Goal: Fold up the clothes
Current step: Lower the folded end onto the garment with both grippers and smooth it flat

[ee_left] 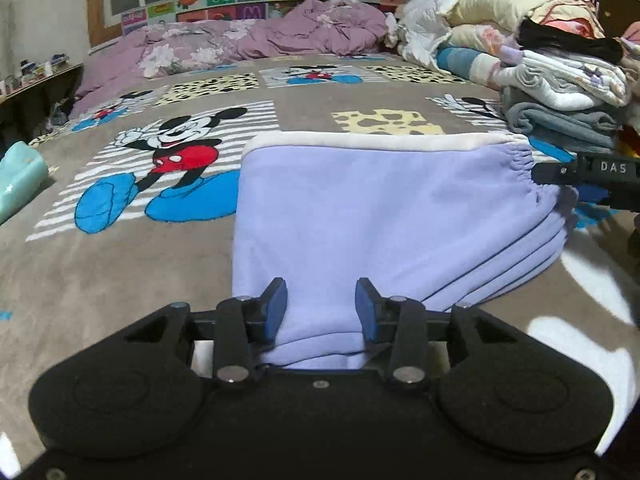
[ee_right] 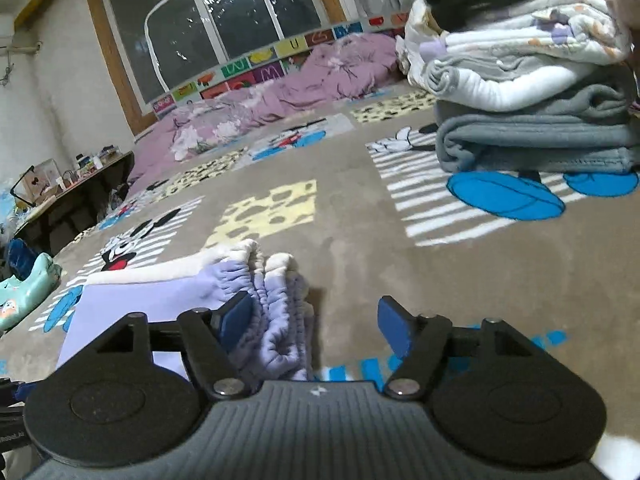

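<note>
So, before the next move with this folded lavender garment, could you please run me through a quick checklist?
1. Lavender garment folded flat on the blanket: ok.
2. Left gripper straddling the near edge, pads not pressing: ok.
3. Right gripper open at the elastic hem: ok.
4. Layers aligned at the hem end: not ok, bunched.
5. Stack of folded clothes steady enough to take another: cannot tell.

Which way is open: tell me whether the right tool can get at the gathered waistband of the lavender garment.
Probably yes. The right tool stands open with the lavender garment's waistband right beside its left pad, and nothing lies over it; the folded stack sits well beyond.
</note>
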Tool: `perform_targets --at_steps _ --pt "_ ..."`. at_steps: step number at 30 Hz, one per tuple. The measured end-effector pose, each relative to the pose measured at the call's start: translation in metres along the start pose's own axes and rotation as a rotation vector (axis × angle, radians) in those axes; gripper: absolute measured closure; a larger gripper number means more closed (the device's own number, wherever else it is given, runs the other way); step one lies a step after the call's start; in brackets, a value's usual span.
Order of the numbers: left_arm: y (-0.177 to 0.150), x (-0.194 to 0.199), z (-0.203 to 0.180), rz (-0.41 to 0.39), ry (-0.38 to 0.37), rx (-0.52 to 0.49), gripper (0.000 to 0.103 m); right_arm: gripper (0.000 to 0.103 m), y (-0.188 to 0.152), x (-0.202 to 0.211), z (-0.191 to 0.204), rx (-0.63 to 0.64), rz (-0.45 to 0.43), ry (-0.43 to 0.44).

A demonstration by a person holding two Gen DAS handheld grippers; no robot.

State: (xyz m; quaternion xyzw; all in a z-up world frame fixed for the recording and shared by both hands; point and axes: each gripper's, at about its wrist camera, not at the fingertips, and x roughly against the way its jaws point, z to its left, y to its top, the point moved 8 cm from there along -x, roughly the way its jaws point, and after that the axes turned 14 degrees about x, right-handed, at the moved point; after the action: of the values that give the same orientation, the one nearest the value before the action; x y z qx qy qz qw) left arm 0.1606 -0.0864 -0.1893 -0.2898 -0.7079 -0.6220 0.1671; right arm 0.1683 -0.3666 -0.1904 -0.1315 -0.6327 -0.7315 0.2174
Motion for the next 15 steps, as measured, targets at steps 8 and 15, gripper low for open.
perform_targets --at_steps 8,15 --pt "0.008 0.027 0.066 0.009 -0.034 0.362 0.047 0.030 -0.011 0.018 -0.019 -0.370 -0.010 0.143" --pt "-0.002 0.019 0.109 0.114 -0.240 0.752 0.045 0.018 -0.012 -0.003 0.005 -0.455 0.102 0.292"
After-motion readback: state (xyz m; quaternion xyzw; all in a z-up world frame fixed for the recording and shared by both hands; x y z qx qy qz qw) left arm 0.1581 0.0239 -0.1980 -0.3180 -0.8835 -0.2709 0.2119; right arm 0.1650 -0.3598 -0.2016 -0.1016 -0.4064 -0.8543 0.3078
